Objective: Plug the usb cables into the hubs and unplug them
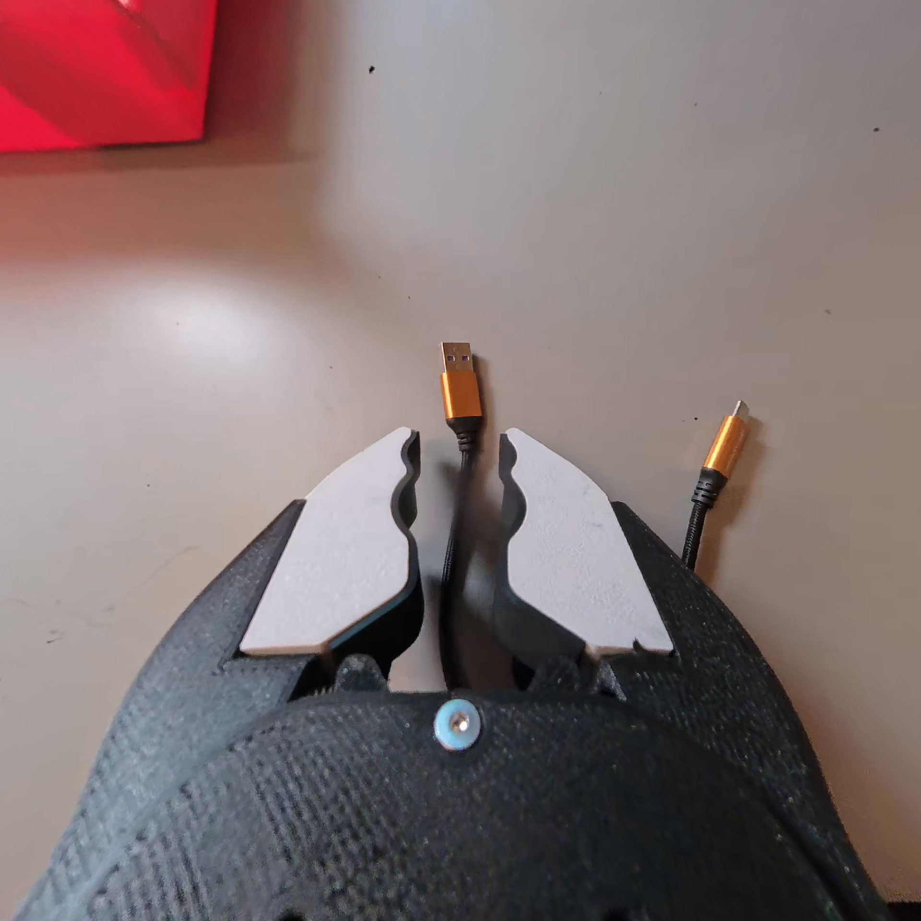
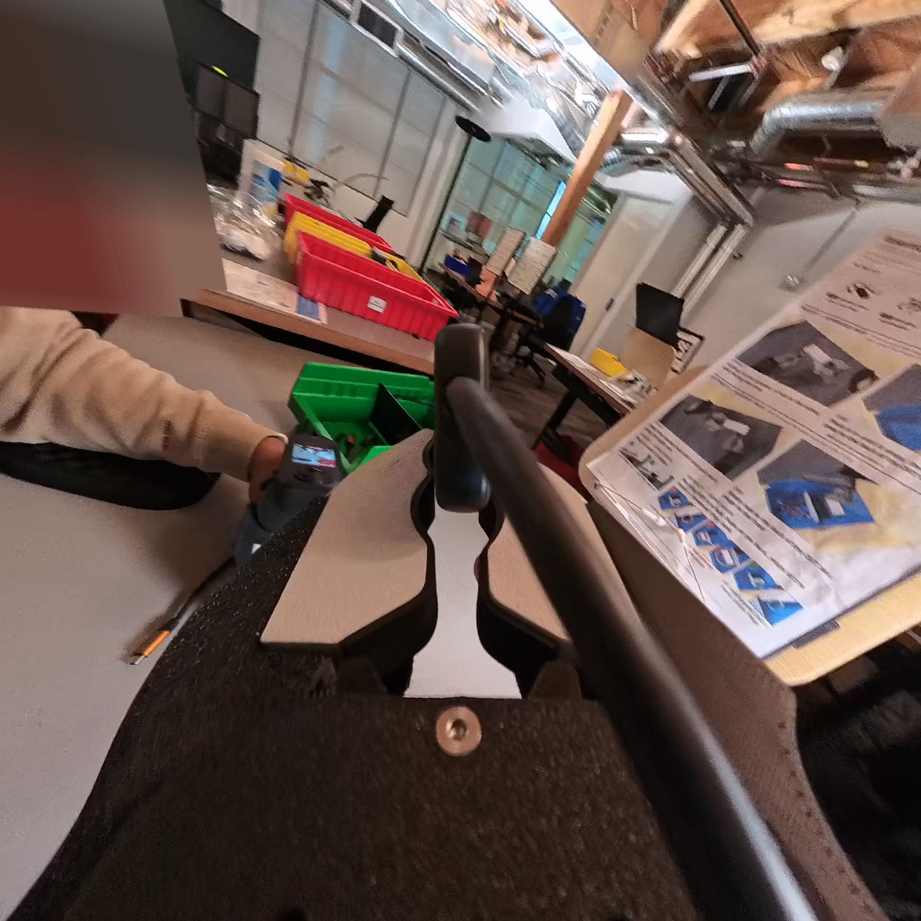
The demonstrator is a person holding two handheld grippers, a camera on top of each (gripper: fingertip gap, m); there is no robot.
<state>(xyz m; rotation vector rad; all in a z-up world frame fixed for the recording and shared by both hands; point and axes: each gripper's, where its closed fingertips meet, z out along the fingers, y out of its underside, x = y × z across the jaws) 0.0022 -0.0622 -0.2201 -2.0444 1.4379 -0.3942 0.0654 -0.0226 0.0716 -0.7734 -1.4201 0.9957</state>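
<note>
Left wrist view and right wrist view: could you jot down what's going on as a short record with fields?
Left tool: open, low over the table, fingers either side of a black braided cable
USB-A plug: orange sleeve, flat on the table, just past the fingertips
Second plug: orange, smaller tip, lying to the right
Right tool: shut on a black hub, raised off the table
Hub's cable: black, runs back over the right finger
Plugged in: nothing yet
</note>
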